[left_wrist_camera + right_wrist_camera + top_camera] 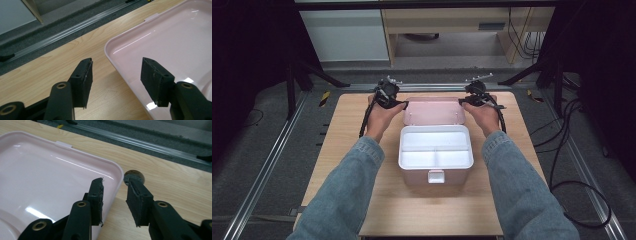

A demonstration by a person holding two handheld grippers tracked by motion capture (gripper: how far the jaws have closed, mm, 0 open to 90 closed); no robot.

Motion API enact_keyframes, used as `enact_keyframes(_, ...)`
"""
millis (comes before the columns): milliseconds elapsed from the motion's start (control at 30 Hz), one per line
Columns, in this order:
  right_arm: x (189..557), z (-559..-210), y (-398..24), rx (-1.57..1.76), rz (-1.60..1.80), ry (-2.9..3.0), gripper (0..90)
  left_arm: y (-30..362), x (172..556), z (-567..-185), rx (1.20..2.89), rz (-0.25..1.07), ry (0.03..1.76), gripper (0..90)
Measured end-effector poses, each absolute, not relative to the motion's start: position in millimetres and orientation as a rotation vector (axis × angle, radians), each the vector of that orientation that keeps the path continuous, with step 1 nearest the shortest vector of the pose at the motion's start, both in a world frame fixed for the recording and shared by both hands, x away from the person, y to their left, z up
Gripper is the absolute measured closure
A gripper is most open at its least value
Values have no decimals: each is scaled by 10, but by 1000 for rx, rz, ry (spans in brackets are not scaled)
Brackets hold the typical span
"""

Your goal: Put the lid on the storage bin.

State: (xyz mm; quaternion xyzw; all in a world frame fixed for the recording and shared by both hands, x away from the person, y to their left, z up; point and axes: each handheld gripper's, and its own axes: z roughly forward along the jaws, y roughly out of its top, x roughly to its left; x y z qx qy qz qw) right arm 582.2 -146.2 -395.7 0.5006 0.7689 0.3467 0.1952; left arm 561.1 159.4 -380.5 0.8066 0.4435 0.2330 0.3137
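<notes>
At the table's (362, 200) middle sits the open box (435, 150), white inside, its pink lid (434, 111) laid flat behind it; I can read no writing on either. Both my arms reach forward past the box. My left gripper (115, 75) is spread wide astride the lid's left rim, gripping nothing. My right gripper (114, 195) straddles the right rim, also released. Each gripper view cuts off most of the lid.

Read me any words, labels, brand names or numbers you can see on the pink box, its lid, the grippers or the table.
None: no readable text stands on the pink box, its open lid, the left gripper, the right gripper or the table.
</notes>
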Motion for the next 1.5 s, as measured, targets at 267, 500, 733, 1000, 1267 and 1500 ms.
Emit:
enact_keyframes(267,5859,-4104,-1411,1452,930,2155,637,1507,5666,-3925,2141,643,1191,453)
enact_keyframes(500,5859,-4168,-1409,1467,927,2161,745,1503,5661,-3961,2113,650,1206,455)
enact_keyframes(733,5833,-4133,-1386,1462,932,2123,773,1530,5682,-3994,2101,654,1227,489)
enact_keyframes(1000,5791,-4033,-1457,1438,951,2088,896,1537,5682,-3978,2090,640,1238,525)
enact_keyframes(1267,5804,-4054,-1509,1493,1021,2067,741,1511,5720,-4070,2101,645,1273,547)
enact_keyframes(1500,5863,-4152,-1426,1508,995,2105,739,1476,5764,-4162,2102,590,1297,598)
